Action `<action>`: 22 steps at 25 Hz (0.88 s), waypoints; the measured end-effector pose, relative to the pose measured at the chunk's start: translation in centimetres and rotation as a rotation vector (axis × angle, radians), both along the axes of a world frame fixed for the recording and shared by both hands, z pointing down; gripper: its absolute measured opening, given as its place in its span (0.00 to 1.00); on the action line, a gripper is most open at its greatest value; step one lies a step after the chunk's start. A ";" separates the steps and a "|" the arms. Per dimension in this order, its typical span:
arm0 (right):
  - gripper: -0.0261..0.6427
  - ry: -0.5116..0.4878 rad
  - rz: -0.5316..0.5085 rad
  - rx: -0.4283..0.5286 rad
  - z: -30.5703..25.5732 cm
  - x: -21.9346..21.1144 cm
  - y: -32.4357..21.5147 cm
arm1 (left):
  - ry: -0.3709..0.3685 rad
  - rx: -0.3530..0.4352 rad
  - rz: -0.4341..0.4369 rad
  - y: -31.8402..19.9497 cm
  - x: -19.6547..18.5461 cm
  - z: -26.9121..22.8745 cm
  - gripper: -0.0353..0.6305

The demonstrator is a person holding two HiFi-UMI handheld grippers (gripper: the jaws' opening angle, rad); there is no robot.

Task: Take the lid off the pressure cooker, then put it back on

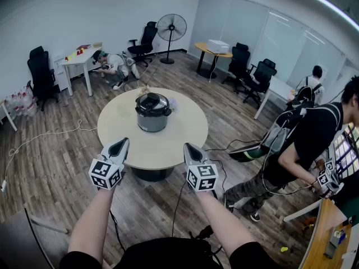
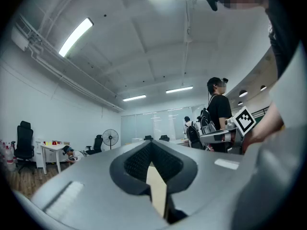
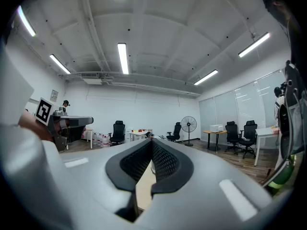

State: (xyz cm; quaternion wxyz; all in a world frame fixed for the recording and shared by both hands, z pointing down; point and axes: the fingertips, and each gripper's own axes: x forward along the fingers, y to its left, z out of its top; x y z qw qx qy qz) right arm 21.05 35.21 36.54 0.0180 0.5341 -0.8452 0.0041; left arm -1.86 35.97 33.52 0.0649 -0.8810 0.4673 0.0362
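Note:
A grey pressure cooker [image 1: 152,114] with its dark lid [image 1: 152,103] on top stands on the far half of the round beige table [image 1: 176,142]. My left gripper [image 1: 120,145] hovers at the table's near left edge, shut and empty. Over the near right edge is my right gripper [image 1: 189,149], likewise shut with nothing in it. Both are well short of the cooker. In the left gripper view the shut jaws [image 2: 152,147] point about level at the room. The right gripper view shows its shut jaws [image 3: 152,145] the same way; the cooker is hidden behind them.
A person [image 1: 305,144] bends over at the right, close to the table. Another person [image 1: 115,64] crouches by a white desk [image 1: 81,58] at the back left. Office chairs [image 1: 40,74], a standing fan [image 1: 171,29] and cables on the wooden floor surround the table.

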 end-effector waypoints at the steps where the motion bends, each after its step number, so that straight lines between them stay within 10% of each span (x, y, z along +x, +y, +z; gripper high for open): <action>1: 0.05 -0.002 -0.011 0.003 0.0 -0.1 -0.1 | 0.002 -0.001 -0.001 -0.2 0.0 0.1 0.05; 14: 0.05 -0.003 -0.131 0.034 0.3 0.8 -0.4 | 0.003 -0.015 -0.064 0.1 1.2 1.0 0.05; 15: 0.28 0.005 -0.143 0.048 0.1 1.0 -0.9 | 0.003 -0.015 -0.070 -0.1 1.5 1.1 0.05; 16: 0.93 0.012 -0.151 0.057 0.0 1.1 -1.5 | 0.003 -0.015 -0.077 -0.3 1.7 1.3 0.05; 22: 0.93 0.000 -0.217 0.047 -0.4 2.5 -4.0 | 0.010 0.005 -0.140 -1.8 2.9 1.8 0.05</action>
